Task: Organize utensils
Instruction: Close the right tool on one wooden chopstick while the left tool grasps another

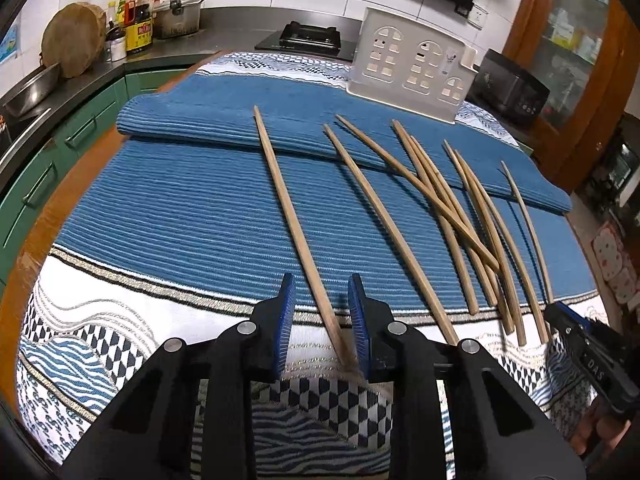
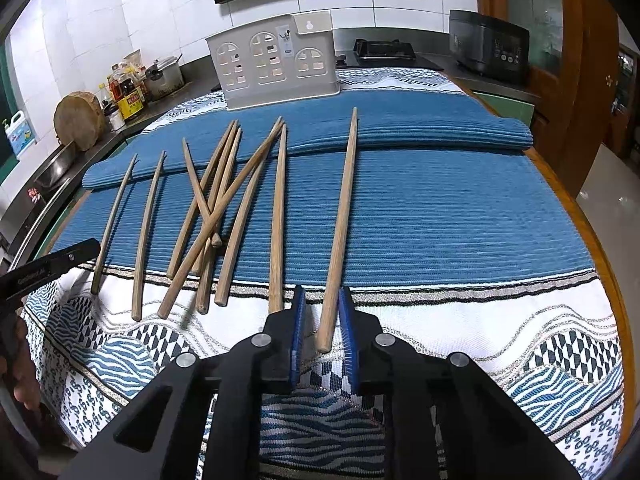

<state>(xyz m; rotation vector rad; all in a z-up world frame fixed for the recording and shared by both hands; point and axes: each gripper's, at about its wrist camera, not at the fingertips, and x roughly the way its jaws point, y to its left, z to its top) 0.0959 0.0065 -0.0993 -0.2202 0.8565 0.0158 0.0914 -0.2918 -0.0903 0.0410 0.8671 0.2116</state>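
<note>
Several wooden chopsticks [image 1: 436,200] lie loose on a blue ribbed mat [image 1: 192,208]. My left gripper [image 1: 321,280] is open around the near end of the leftmost chopstick [image 1: 288,208]; the stick's end lies against the right pad, and the left pad stands clear of it. My right gripper [image 2: 321,290] is open, with its jaws narrow, around the near end of the rightmost chopstick [image 2: 344,208], and a thin gap shows on the stick's left side. A white slotted utensil holder [image 2: 272,64] stands at the mat's far edge.
The mat lies on a patterned cloth [image 2: 520,340] over a wooden table. Behind are a counter with bottles and a pot [image 1: 176,16], a round chopping block [image 1: 74,40], a stove [image 1: 308,36] and a black cooker [image 2: 488,46]. A hand [image 2: 24,380] shows at the left edge.
</note>
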